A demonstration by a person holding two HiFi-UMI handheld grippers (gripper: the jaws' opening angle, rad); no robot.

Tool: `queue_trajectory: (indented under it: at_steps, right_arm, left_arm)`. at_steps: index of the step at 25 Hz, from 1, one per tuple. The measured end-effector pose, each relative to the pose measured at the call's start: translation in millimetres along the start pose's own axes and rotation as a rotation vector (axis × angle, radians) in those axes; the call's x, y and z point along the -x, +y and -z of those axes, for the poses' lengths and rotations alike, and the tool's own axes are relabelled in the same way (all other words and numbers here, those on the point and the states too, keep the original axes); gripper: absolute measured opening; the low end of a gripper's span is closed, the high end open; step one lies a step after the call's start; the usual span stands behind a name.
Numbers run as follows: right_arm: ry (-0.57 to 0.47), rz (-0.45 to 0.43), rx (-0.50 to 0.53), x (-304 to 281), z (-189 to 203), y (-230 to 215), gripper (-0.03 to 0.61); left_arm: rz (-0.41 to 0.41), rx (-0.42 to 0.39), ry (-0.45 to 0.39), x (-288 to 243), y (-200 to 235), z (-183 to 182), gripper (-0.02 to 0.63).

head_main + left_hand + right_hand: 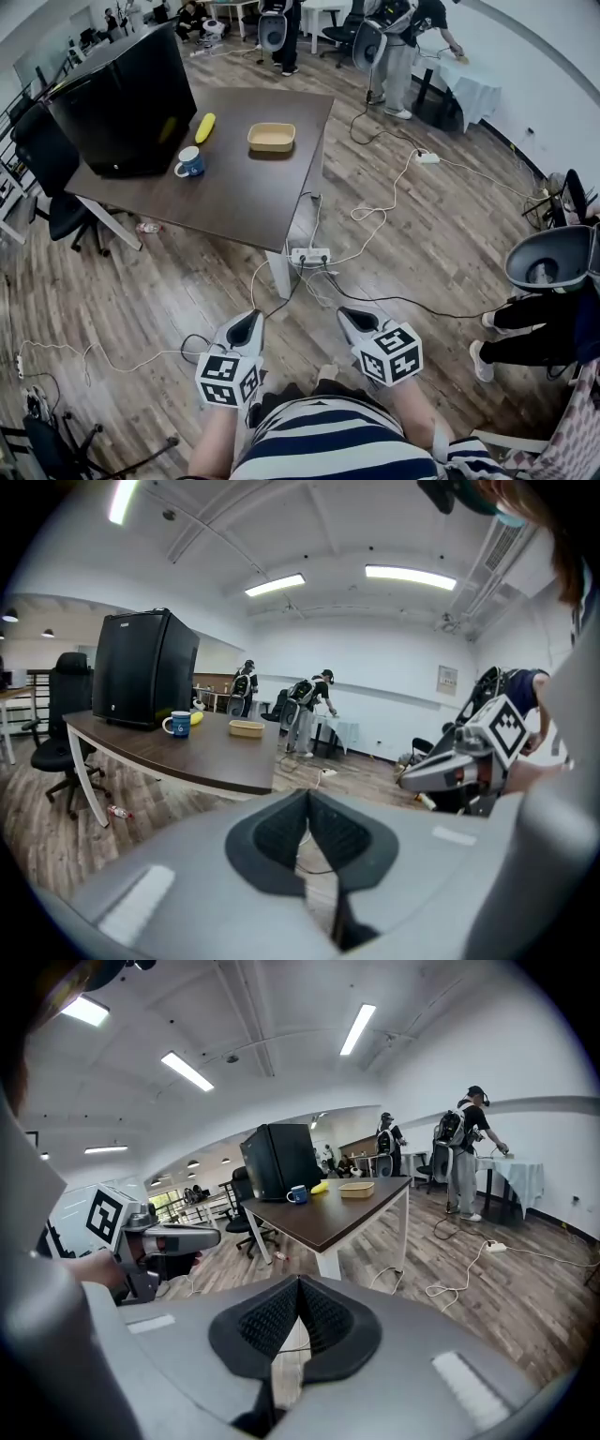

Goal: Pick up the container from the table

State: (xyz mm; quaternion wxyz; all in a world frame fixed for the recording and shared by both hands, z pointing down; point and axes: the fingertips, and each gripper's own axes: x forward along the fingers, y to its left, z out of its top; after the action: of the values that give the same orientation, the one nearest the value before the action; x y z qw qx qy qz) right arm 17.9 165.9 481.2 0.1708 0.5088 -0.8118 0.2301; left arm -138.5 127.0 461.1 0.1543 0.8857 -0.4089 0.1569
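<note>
A shallow tan container [272, 137] sits on the dark brown table [244, 192], toward its far right side; it also shows small in the left gripper view as the container [247, 728] and in the right gripper view as the container [356, 1188]. My left gripper [246, 326] and right gripper [353, 320] are held low in front of the person, well short of the table. Both are shut with nothing between the jaws. The left gripper [307, 810] and right gripper [298, 1300] show their pads pressed together.
A blue mug [190, 163], a yellow banana [204, 127] and a large black box [127, 94] share the table. A power strip [310, 255] and cables lie on the wooden floor. Office chairs [49, 169] stand left; people work at the far end.
</note>
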Motion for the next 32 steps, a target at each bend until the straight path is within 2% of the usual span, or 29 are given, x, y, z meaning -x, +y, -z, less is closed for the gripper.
queue_trajectory:
  at_steps: [4,8,17,24,32]
  right_arm:
    - [0.004,-0.039,0.006,0,-2,-29,-0.005]
    - [-0.003,-0.066,0.002,-6,-6,-57,-0.005]
    - [0.010,-0.101,-0.004,-36,-25,-88,-0.005]
    - [0.031,-0.063,-0.005,-77,-47,-112,-0.005]
    - [0.052,-0.037,-0.020,-146,-96,-138,-0.005]
  left_arm:
    - [-0.007,0.003,0.009,-30,-17,-5,0.000]
    - [-0.043,-0.060,0.021,-55,-27,-13,0.000]
    - [-0.074,-0.113,0.049,-98,-8,-34,0.000]
    - [-0.007,-0.143,0.042,-154,28,-64,0.000]
    - [0.065,-0.272,0.085,-226,88,-112,0.000]
